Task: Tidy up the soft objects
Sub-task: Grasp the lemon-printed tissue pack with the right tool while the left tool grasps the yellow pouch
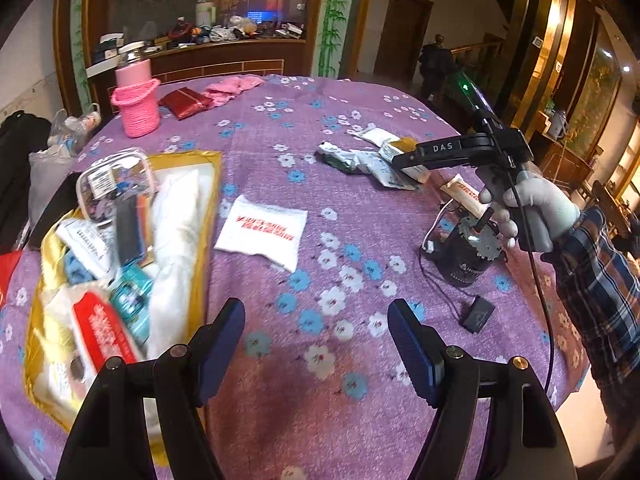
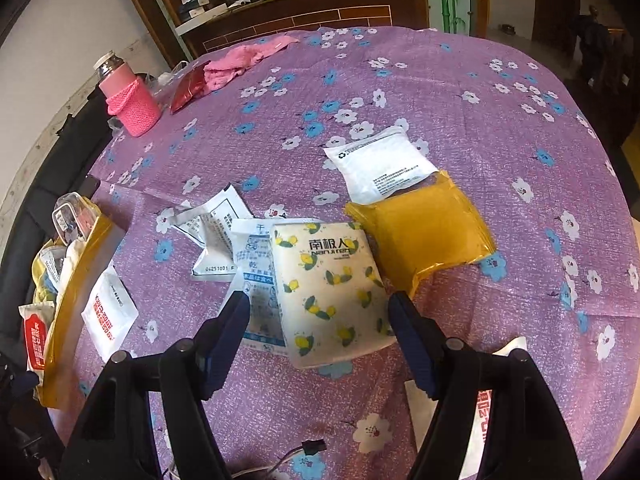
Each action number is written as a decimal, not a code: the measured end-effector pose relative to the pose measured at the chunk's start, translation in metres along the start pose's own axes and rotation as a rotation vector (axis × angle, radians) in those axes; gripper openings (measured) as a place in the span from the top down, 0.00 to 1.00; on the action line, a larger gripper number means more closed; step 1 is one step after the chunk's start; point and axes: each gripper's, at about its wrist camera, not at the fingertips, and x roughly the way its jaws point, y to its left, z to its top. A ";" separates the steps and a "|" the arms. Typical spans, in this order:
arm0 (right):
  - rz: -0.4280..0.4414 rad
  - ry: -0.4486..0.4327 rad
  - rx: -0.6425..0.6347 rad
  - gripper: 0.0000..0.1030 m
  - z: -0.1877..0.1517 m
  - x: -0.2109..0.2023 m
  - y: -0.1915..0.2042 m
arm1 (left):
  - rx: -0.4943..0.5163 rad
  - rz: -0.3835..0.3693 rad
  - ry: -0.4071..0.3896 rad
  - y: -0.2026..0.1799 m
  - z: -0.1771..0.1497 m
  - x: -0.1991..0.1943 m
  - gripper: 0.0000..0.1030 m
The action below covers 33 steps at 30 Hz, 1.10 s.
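The lemon-print tissue pack (image 2: 330,292) lies on the bench (image 2: 460,100) between your right tool (image 2: 319,314)'s spread fingers, a yellow pouch (image 2: 424,232) touching its right. Your left tool (image 1: 316,320) hangs spread and empty, right of the gold-rimmed box (image 1: 208,216) of packets.

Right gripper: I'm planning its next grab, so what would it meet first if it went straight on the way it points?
Most likely the lemon-print tissue pack, which lies between the open fingers of the right gripper; depth is uncertain.
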 end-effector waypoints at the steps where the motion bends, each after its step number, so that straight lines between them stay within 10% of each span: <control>1: -0.011 0.002 -0.005 0.35 0.000 0.001 -0.001 | 0.004 -0.005 0.001 -0.001 0.003 0.002 0.25; 5: -0.010 0.011 0.068 0.40 -0.002 0.011 -0.018 | 0.013 -0.032 0.001 -0.010 0.015 0.011 0.25; 6: 0.012 0.004 0.092 0.49 -0.002 0.011 -0.021 | 0.015 -0.040 -0.002 -0.013 0.018 0.012 0.25; 7: 0.055 -0.002 0.135 0.79 -0.003 0.009 -0.027 | 0.019 -0.045 -0.004 -0.017 0.021 0.013 0.25; 20: 0.133 -0.319 0.329 0.80 -0.062 -0.076 -0.069 | 0.091 -0.121 0.001 -0.054 0.083 0.054 0.25; 33: 0.170 -0.387 0.482 0.80 -0.077 -0.084 -0.117 | 0.299 -0.190 0.095 -0.140 0.177 0.176 0.22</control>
